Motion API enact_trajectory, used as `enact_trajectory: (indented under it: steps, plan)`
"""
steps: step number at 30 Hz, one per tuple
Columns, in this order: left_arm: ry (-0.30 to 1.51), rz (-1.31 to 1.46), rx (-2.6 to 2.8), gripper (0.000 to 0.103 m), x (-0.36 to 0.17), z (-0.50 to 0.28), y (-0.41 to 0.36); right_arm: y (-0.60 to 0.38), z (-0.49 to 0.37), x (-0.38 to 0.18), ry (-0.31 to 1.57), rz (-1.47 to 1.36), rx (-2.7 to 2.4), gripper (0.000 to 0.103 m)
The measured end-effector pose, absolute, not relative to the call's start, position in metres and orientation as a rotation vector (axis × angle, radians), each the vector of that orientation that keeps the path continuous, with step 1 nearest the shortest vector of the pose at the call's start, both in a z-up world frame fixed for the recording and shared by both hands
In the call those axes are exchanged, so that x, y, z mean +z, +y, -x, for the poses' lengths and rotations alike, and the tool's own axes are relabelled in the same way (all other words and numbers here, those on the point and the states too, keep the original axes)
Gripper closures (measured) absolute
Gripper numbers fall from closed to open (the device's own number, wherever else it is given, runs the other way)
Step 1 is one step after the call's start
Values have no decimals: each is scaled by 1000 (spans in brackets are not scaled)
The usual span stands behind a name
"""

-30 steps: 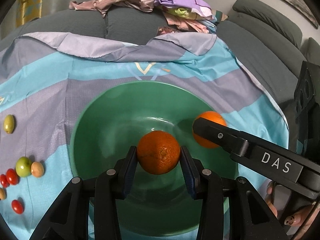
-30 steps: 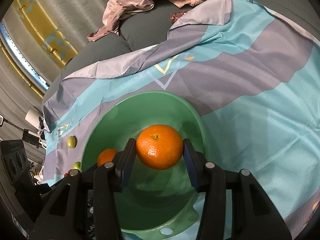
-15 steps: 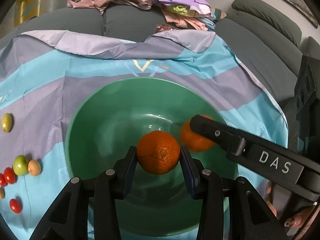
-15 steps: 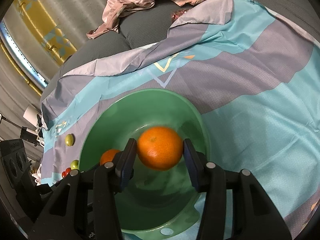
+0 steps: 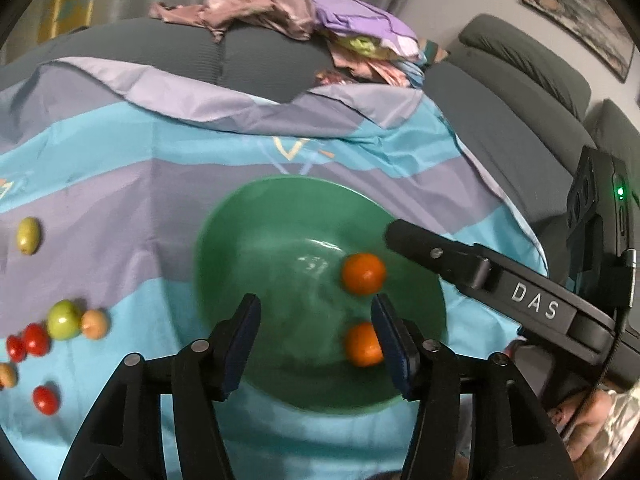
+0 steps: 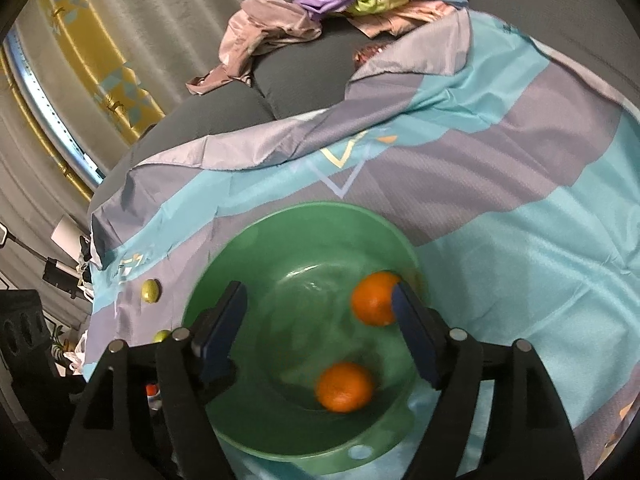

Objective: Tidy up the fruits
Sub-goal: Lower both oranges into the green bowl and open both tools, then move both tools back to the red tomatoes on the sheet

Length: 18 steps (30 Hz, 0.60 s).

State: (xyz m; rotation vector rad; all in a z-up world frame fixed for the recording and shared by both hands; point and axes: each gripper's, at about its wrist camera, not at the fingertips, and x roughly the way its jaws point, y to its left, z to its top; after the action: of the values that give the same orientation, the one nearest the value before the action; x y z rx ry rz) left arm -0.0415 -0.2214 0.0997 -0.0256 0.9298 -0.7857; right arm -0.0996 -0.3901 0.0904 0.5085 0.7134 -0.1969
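Both grippers, left (image 5: 316, 334) and right (image 6: 320, 328), hung over the green bowl (image 5: 256, 216) with jaws open, empty. 2 oranges (image 5: 363, 274) sat inside, right side. Small fruits (image 5: 64, 319) remained far left; lift clear before reaching.

A green bowl (image 5: 248, 216) is showing a glossy, plain interior, with two bright orange mandarins (image 5: 363, 273) glowing against it. The cloth (image 5: 120, 152) beneath is running in broad bands of turquoise and greyish lilac, carrying a small yellow-and-white V motif. Off to one side, small fruits are showing red (image 5: 45, 399), apple green (image 5: 63, 319), peach (image 5: 95, 323) and olive yellow (image 5: 28, 235). The left gripper (image 5: 316, 330) and right gripper (image 6: 320, 330) are appearing black, their fingers (image 5: 242, 340) lined with dark blue pads. Behind, a dark grey sofa (image 5: 500, 92) is bearing dusty pink, purple and lime clothes (image 5: 296, 12), while a curtain (image 6: 100, 60) is showing grey with yellow and teal blocks.
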Motion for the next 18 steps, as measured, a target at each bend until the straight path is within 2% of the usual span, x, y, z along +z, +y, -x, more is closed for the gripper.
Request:
enact_trajectory:
  steps: [1, 4, 11, 18]
  plan:
    - [929, 34, -776, 39, 101, 40, -213, -386, 99, 92, 710, -499, -192, 27]
    - [932, 63, -725, 38, 103, 36, -184, -378, 96, 95, 710, -484, -180, 27]
    - [893, 160, -548, 38, 108, 24, -100, -346, 88, 102, 703, -423, -116, 27]
    - [938, 218, -368, 38, 94, 7, -26, -310, 78, 105, 711, -370, -29, 27]
